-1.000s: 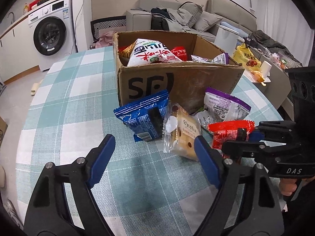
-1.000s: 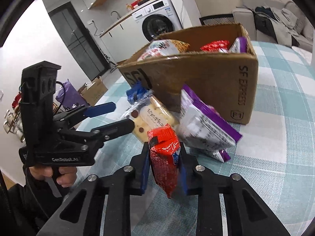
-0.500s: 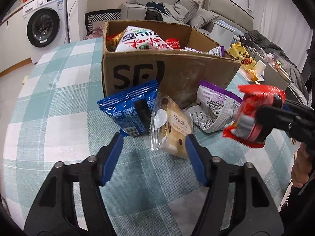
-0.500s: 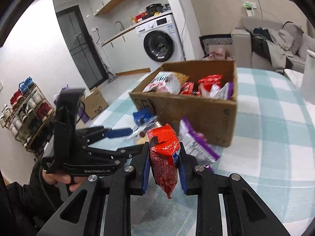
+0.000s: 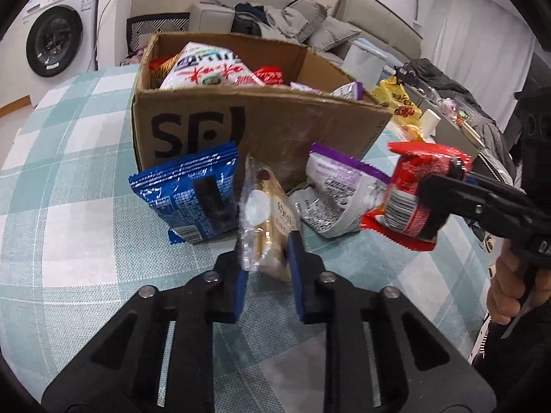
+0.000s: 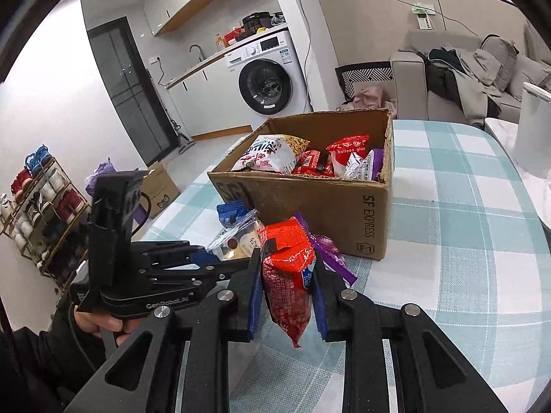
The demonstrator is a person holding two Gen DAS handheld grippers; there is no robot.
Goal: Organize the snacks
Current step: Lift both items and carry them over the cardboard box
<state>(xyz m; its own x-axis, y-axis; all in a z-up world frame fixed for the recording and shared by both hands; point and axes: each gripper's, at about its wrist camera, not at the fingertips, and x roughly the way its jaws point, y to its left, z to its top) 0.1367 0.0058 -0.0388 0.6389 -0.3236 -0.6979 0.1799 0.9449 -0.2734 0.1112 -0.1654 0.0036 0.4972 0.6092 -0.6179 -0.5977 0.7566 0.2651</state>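
Snacks head for the cardboard box [image 5: 261, 120] on the checked counter [image 5: 69, 206]: in the left wrist view, the left gripper [image 5: 267, 258], wide a second ago, now pinches the clear-wrapped cake packet [image 5: 267, 213] lying beside the blue packet [image 5: 193, 196]. In the right wrist view, the right gripper [image 6: 286, 292], lifted off the counter, still clamps the red packet [image 6: 287, 275] short of the box, so both look ready for packing.

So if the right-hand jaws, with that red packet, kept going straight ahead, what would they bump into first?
Probably the purple packet lying just ahead, then the cardboard box behind it, though depth is hard to judge here.
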